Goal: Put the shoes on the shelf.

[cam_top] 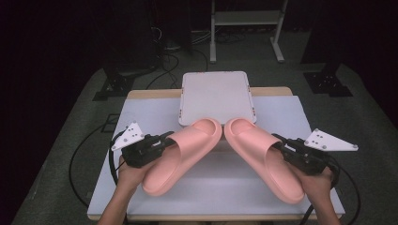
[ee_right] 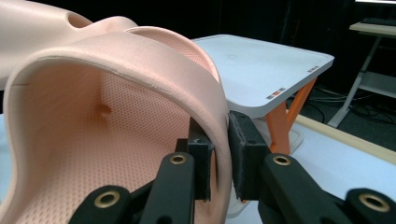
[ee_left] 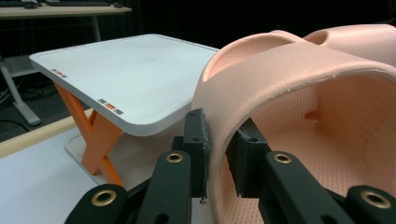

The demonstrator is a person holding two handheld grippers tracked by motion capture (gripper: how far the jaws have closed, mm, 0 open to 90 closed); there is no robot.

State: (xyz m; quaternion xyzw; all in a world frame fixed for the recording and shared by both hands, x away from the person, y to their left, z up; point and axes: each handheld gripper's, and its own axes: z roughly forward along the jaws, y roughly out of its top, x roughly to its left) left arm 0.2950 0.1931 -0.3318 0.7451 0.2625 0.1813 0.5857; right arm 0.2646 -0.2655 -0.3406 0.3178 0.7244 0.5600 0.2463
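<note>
Two pink slide slippers lie on the white table, toes angled toward each other. My left gripper [cam_top: 165, 139] is shut on the strap edge of the left slipper [cam_top: 180, 157]; in the left gripper view its pads [ee_left: 198, 140] pinch the strap wall of the left slipper [ee_left: 289, 74]. My right gripper [cam_top: 280, 142] is shut on the strap edge of the right slipper [cam_top: 265, 157]; in the right gripper view one pad [ee_right: 247, 149] sits outside and one inside the strap of the right slipper [ee_right: 116, 98]. The slippers' toes rest against the white platform's [cam_top: 216, 96] near edge.
The white square platform [ee_left: 126, 79] stands on orange legs [ee_left: 95, 140] at the table's far middle, also seen as the platform [ee_right: 261, 70] from the right. The table's wooden rim [cam_top: 150, 93] lies behind it. Cables and metal stands sit on the floor beyond.
</note>
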